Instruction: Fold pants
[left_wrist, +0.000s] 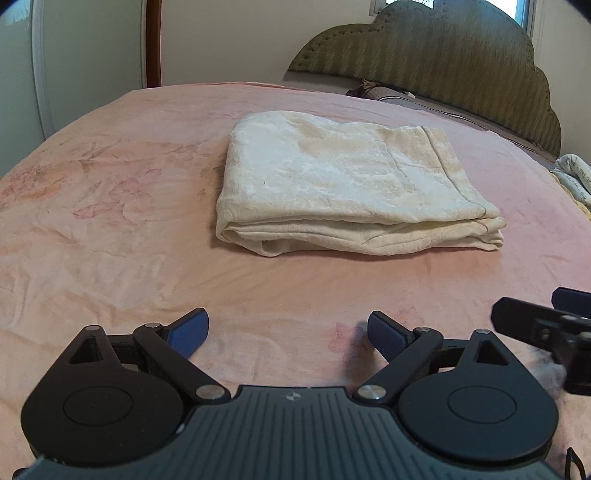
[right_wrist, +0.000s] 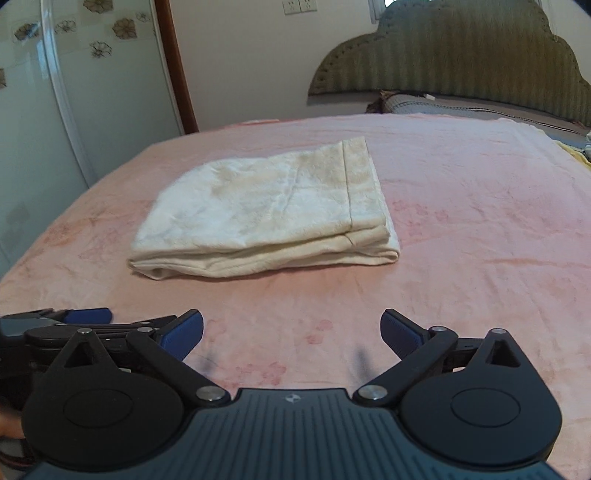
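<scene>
No legible writing on folded pants (left_wrist: 343, 181)

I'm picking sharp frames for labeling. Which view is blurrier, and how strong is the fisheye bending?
Right wrist view: softer, headboard smeared. Left wrist view: crisp, pants weave readable. Both views: bed cover edge bows strongly, corners vignetted.

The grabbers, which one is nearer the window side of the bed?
The right gripper. In the left wrist view it pokes in beside the left gripper, on the side toward the window. Both are open and empty.
</scene>
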